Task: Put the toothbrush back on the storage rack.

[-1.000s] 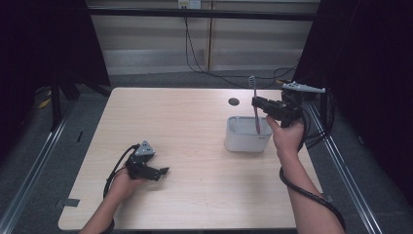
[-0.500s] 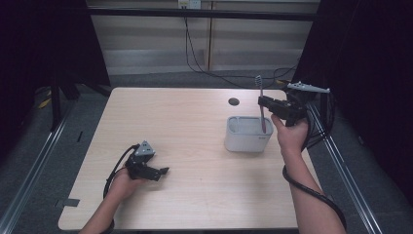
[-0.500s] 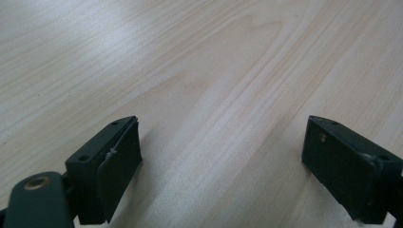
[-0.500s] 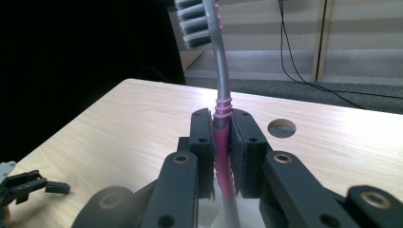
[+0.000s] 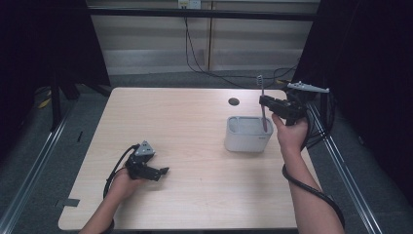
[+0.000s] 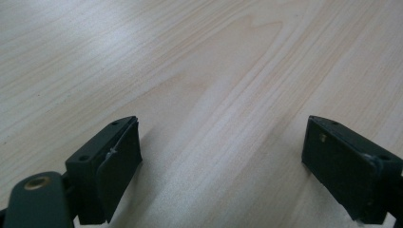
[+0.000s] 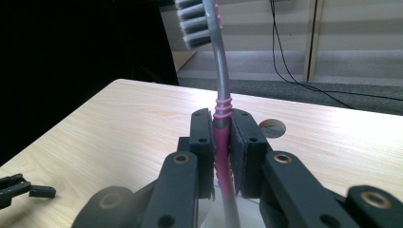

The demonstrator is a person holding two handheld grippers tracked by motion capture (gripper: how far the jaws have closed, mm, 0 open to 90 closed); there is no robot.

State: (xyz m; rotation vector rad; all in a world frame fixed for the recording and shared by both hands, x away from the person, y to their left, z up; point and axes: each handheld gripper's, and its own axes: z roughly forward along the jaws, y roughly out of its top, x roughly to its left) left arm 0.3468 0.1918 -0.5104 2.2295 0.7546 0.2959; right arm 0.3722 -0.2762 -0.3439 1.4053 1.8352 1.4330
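A round hole (image 5: pixel 234 101) is lying near the table's (image 5: pixel 185 126) far edge. By the right edge, the right gripper (image 5: pixel 263 102) is clamping a toothbrush (image 5: pixel 262 100) upright over a white bin (image 5: pixel 247 134). The left gripper (image 5: pixel 164 170) is resting wide open and empty near the front-left corner.

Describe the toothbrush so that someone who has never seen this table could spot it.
Find the white rectangular holder on the pale wooden table. Above its right end, the right gripper clamps an upright pink-and-grey plastic toothbrush, bristles on top, the scene's one thin upright thing.
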